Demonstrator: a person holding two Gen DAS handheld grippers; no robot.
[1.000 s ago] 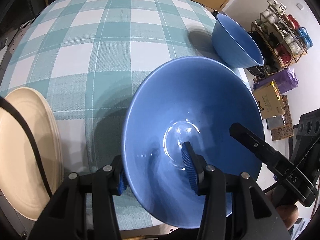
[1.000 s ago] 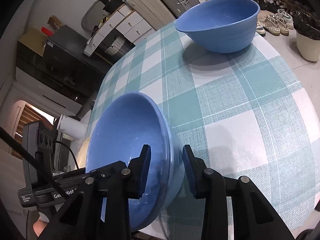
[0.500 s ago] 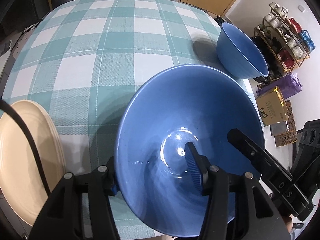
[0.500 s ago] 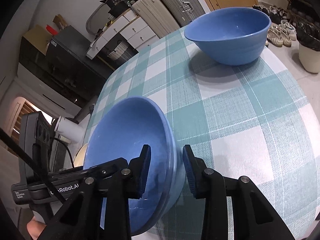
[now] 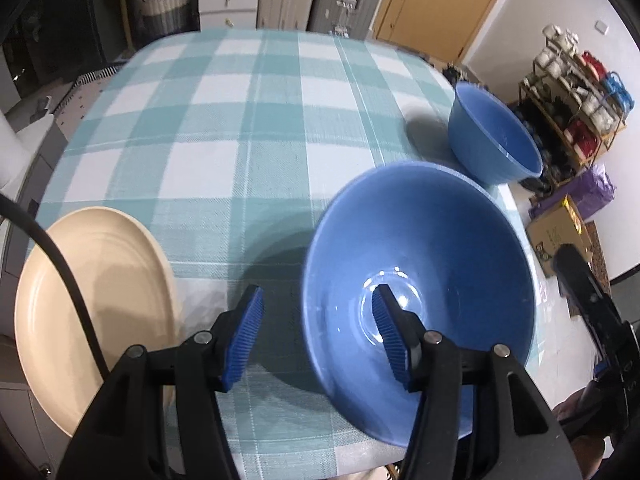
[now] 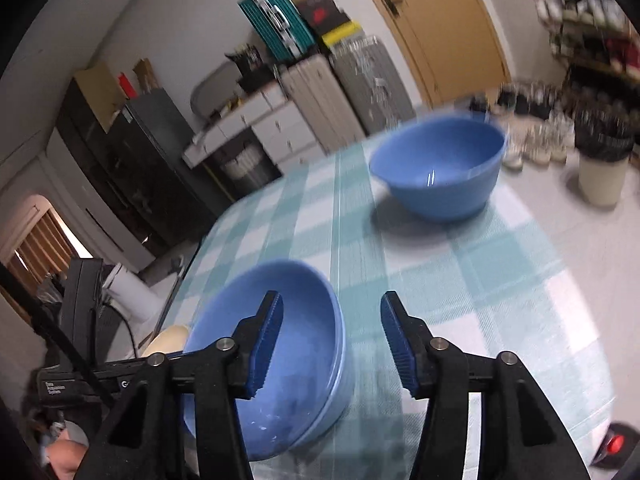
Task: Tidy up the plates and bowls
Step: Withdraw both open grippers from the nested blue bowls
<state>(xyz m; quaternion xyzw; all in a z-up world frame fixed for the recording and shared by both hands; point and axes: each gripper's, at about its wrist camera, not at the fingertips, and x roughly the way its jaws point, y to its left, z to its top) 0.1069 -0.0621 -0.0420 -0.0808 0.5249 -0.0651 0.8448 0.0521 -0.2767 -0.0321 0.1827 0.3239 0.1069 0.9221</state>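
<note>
The big blue bowl (image 5: pixel 420 276) looks hard, smooth and slippery, so its thin rim is the best place to pinch. The left gripper (image 5: pixel 316 334) and right gripper (image 6: pixel 330 344) are both opening, astride that rim and holding nothing. A second blue bowl (image 5: pixel 494 140) sits behind the big one.

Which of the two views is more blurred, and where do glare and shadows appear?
Right wrist view: clearly more blurred; the far blue bowl and the room behind smear. Left wrist view: sharper, with slight blur at the cream plate; glare spots in the near blue bowl, dark shadows on the checked tablecloth beside both bowls; fisheye bends the table edges.
</note>
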